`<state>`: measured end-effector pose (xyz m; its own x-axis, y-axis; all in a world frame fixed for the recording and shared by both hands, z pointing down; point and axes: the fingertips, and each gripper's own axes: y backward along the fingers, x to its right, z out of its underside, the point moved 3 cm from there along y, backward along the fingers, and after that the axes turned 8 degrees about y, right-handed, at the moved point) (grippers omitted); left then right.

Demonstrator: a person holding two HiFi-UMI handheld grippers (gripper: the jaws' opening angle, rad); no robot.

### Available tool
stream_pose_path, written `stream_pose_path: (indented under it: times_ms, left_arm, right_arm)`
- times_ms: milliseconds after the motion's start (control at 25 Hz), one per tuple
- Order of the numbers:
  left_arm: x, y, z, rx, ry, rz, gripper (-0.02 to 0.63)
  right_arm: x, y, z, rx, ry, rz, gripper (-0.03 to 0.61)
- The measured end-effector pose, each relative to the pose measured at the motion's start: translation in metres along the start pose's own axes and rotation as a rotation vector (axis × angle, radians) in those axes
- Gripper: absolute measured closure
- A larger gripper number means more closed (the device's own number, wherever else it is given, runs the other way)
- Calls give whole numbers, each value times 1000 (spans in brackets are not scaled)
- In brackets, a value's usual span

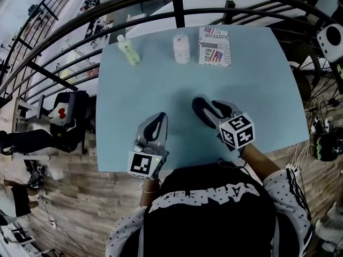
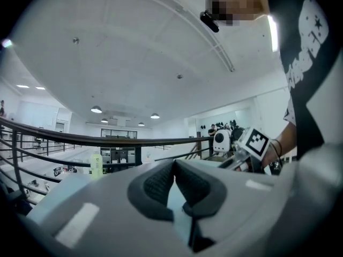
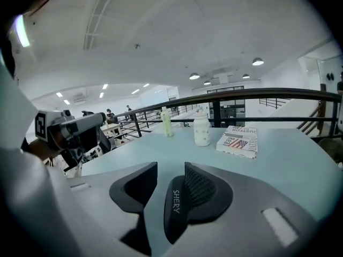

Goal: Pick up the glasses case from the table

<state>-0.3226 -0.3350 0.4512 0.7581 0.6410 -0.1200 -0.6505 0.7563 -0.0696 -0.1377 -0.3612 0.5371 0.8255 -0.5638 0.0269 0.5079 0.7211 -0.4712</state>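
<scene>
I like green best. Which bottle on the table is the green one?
The slim bottle at the row's left end; the other bottle is white, fatter, and stands beside the printed box.

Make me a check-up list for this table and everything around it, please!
Surface: light blue table, bare in the middle.
Job's things: dark glasses case sits between the jaws of the right gripper.
Clutter: green bottle, white bottle and printed box along the far edge.
Grippers: left gripper shut, nothing in it; right gripper open, with a gap beside the case.
Cables: cables tangled on the floor to the right of the table.
Surroundings: black railing past the table, wooden floor below.
</scene>
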Motion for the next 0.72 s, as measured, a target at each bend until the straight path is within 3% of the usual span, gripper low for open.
stream_pose_path:
  times_ms: [400,720]
  left_arm:
    - [-20,-1,4,0,9,16,614]
    - [-34,-2,10,-4,13,15,614]
  right_arm:
    - [-11,-36,50,-224,98,-12,280]
    - [-10,-57,73,-326,140,-1,242]
